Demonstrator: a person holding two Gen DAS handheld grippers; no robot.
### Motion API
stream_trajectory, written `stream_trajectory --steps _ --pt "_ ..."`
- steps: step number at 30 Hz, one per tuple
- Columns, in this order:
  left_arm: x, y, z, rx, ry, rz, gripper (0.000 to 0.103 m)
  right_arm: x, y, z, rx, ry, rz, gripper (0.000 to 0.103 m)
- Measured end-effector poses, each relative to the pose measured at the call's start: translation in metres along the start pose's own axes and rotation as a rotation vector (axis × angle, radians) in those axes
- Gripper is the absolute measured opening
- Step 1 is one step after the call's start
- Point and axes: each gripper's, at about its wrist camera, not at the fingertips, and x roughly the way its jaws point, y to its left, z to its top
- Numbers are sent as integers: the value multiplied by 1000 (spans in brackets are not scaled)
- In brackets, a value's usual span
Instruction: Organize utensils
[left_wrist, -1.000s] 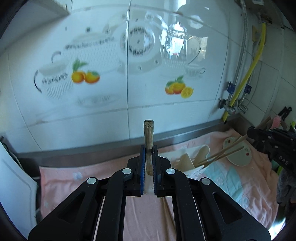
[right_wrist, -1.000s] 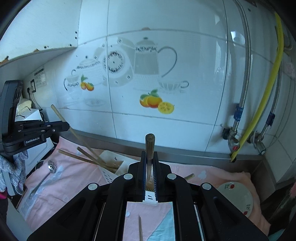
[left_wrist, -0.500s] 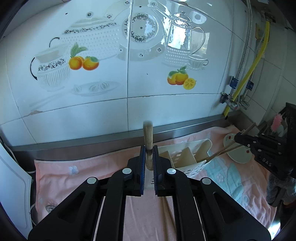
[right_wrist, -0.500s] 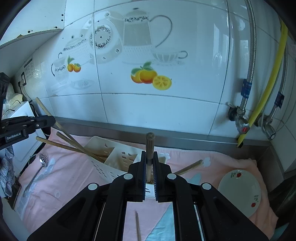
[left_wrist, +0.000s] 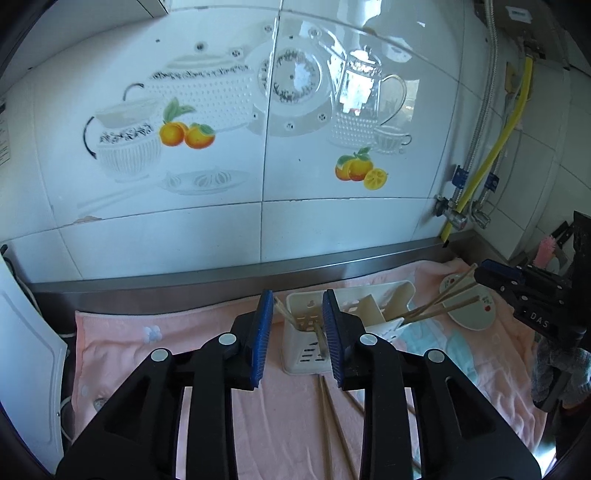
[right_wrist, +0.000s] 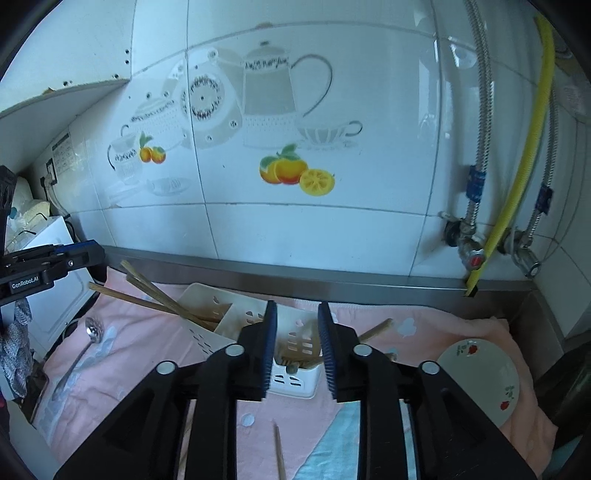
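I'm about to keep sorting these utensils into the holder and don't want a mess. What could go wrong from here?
1. The white utensil holder looks light, and the chopsticks lean far out of its left compartment, so a nudge from a gripper might tip it.
2. Both grippers crowd the holder; the left gripper and right gripper, jaws just opened and empty, could knock each other.
3. The small plate lies close by.

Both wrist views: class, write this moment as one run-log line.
left gripper: just opened, empty | right gripper: just opened, empty | utensil holder: holds chopsticks | spoon: on towel

Chopsticks (right_wrist: 162, 301) in caddy (right_wrist: 295, 373) on towel (right_wrist: 436, 328), plate (right_wrist: 476, 376) right.
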Motion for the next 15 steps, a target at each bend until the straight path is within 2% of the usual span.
stream_trajectory --steps 4,7,8,10,14,15 --pt "-19 -4 -12 18 -33 9 46 -22 1 -9 -7 -33 -10 43" --pt "-34 -6 -24 15 -50 3 59 -39 2 -21 -11 -54 -11 48" --pt "-37 -7 -29 15 -56 1 60 -43 3 -25 -11 -58 -12 52" --pt "-45 -9 -39 17 -66 5 72 -53 4 -36 -15 -66 -20 56" --pt "-56 -12 -60 25 -87 13 80 -67 6 -56 -17 -71 -21 60" --pt "-57 -12 -65 26 -90 16 85 -71 7 -63 -19 -73 -24 60"
